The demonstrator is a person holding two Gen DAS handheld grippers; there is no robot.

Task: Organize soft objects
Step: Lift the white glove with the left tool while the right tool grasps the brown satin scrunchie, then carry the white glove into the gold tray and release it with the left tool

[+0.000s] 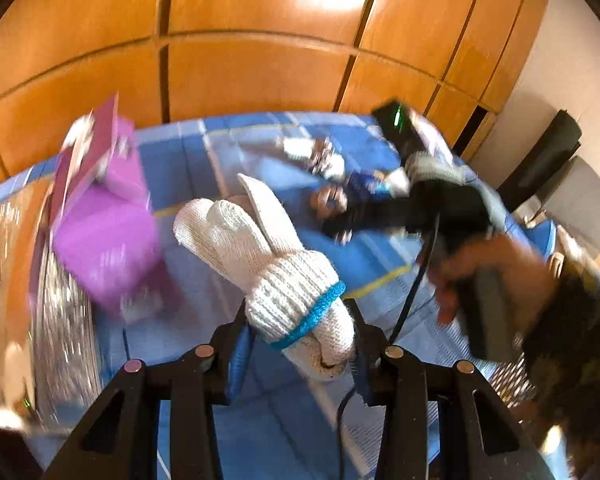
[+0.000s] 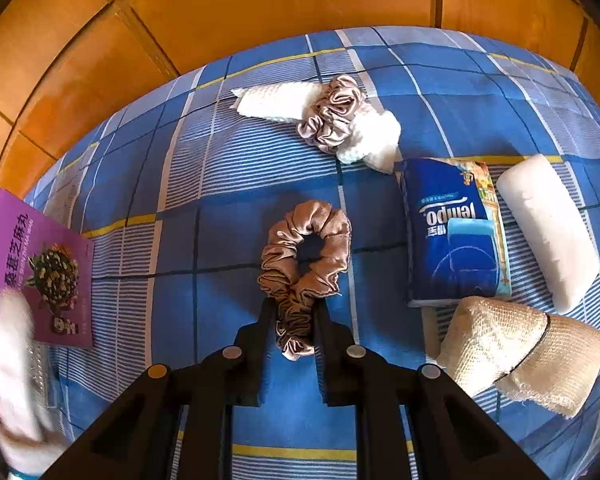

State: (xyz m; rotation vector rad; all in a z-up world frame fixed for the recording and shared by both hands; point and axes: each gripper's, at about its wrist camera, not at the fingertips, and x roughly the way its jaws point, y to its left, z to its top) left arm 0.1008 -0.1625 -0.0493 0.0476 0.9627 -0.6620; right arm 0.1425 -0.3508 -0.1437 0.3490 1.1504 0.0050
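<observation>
My left gripper [image 1: 298, 320] is shut on the cuff end of a white knit glove [image 1: 260, 248] with a blue band and holds it above the blue plaid cloth [image 1: 204, 168]. My right gripper [image 2: 292, 308] is shut on a brown satin scrunchie [image 2: 306, 248] over the cloth [image 2: 180, 200]. A second, paler scrunchie [image 2: 332, 114] lies on a white glove [image 2: 276, 100] farther back. The glove held in my left gripper shows blurred at the left edge of the right wrist view [image 2: 8, 360]. The right gripper and the hand holding it show in the left wrist view [image 1: 440, 208].
A purple box [image 1: 108, 220] [image 2: 32, 264] stands open at the left beside a shiny metal basket [image 1: 60, 320]. A blue Tempo tissue pack [image 2: 456, 232], a white roll [image 2: 548, 232] and two beige gauze rolls [image 2: 520, 352] lie at the right. Wooden panels [image 2: 260, 0] stand behind.
</observation>
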